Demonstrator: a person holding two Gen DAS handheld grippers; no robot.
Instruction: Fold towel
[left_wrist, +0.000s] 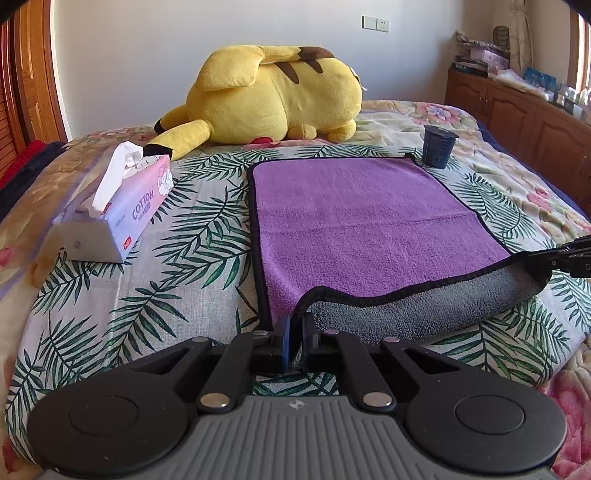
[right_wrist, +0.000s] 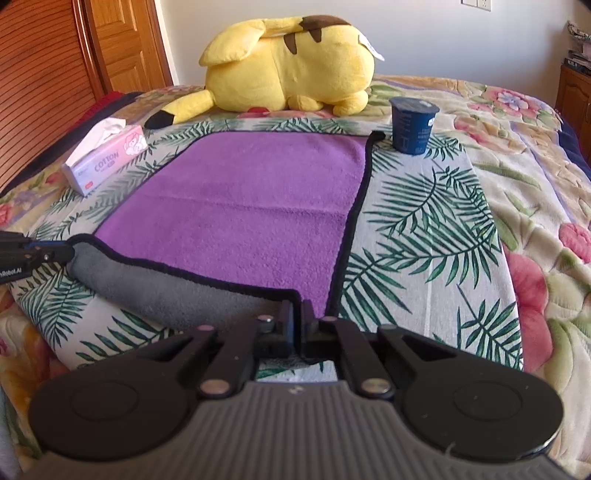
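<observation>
A purple towel (left_wrist: 362, 221) with a black hem and grey underside lies flat on a leaf-print cloth on the bed; it also shows in the right wrist view (right_wrist: 251, 206). Its near edge is lifted and turned over, so the grey underside (left_wrist: 424, 306) shows. My left gripper (left_wrist: 297, 325) is shut on the towel's near left corner. My right gripper (right_wrist: 298, 314) is shut on the near right corner. Each gripper shows at the edge of the other's view, the right one (left_wrist: 561, 258) and the left one (right_wrist: 33, 254).
A pink tissue pack (left_wrist: 118, 206) lies left of the towel. A dark blue cup (left_wrist: 439, 146) stands at the towel's far right corner. A yellow plush toy (left_wrist: 273, 96) lies behind. Wooden cabinets (left_wrist: 517, 110) stand at the right.
</observation>
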